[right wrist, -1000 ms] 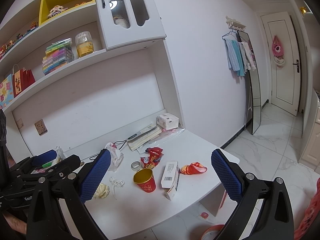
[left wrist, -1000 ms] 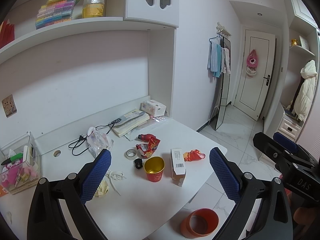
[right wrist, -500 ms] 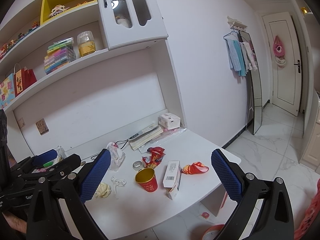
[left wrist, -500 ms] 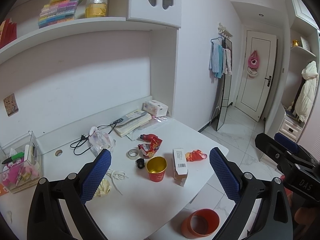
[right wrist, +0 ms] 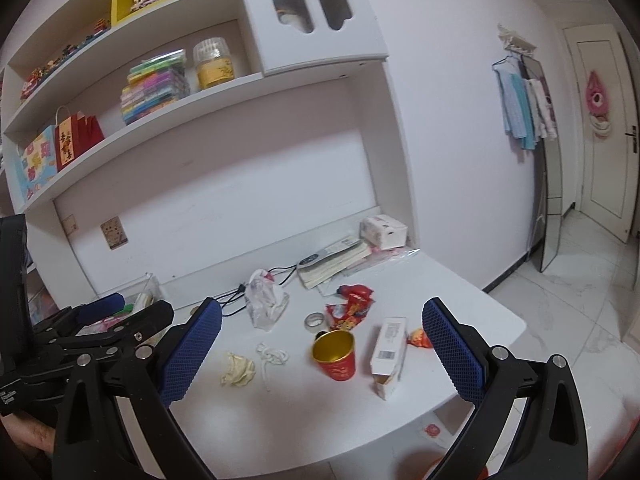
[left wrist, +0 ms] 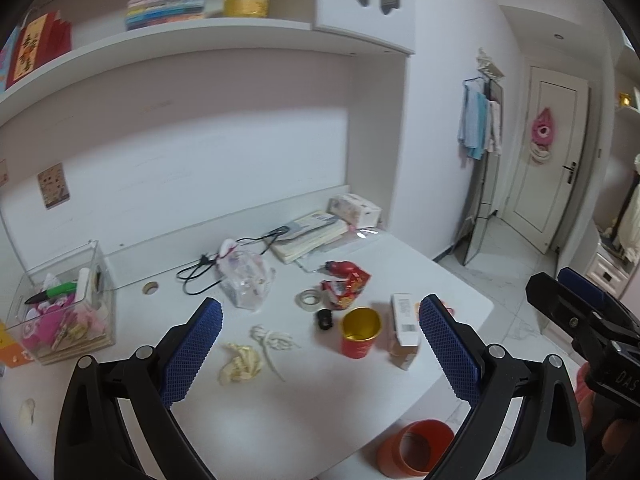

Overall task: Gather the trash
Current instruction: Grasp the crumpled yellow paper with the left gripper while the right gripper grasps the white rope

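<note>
Trash lies on a white desk: a red cup with gold lining, a white carton, a red snack wrapper, a crumpled yellow paper, a white string, a clear plastic bag and a red scrap. An orange bin stands on the floor below the desk's front edge. My left gripper and right gripper both hover open above the desk's near side, holding nothing.
A tape roll, a small black object, books, a tissue box, a black cable and a clear organizer box also occupy the desk. Shelves run overhead. Tiled floor lies to the right.
Both grippers have moved a little closer to the desk and shifted left; the trash sits further right in both views. Nothing was picked up.
</note>
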Motion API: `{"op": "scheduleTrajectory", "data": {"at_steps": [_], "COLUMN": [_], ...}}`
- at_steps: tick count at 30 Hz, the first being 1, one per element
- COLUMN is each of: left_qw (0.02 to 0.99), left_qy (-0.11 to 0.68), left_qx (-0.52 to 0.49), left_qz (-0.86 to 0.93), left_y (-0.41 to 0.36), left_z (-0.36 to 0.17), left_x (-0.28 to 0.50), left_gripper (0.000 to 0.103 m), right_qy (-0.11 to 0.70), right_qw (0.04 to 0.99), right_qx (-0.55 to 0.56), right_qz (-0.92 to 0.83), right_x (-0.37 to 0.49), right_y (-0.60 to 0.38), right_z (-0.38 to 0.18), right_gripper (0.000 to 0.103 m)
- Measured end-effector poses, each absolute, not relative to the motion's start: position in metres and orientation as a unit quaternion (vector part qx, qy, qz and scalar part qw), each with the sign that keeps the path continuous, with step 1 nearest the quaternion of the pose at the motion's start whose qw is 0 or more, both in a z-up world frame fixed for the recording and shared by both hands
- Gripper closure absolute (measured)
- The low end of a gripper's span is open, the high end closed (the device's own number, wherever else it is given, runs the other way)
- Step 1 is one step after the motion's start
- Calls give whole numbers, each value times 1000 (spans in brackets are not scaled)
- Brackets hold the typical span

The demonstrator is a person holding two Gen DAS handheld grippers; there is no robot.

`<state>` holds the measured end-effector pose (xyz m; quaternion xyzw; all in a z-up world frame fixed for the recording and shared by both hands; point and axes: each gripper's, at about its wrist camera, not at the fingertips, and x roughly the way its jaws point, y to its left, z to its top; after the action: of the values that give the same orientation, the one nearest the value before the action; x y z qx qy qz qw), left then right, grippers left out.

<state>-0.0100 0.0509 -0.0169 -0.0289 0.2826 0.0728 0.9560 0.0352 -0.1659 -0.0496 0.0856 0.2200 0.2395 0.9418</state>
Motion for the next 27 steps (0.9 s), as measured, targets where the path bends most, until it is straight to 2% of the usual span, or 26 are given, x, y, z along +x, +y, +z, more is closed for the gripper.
{"op": "scheduleTrajectory", "data": {"at_steps": [15, 25, 27], "left_qw": [931, 902, 897], "left_qy": [341, 409, 420], "left_qx": [-55, -63, -57], "left_qz": [122, 127, 128], "left_y": [113, 156, 162], "left_z": [-45, -92, -103], "left_x": [6, 42, 49], "left_gripper": [6, 6, 6], "right_qy": [274, 318, 327], "right_qw": [904, 876, 872], "right_qx": [59, 51, 47], "right_qz": [322, 358, 361], "right_x": [78, 120, 127], "right_y": [-78, -19, -10], "right_z": [-71, -104, -112], "right_gripper": [5, 5, 10]}}
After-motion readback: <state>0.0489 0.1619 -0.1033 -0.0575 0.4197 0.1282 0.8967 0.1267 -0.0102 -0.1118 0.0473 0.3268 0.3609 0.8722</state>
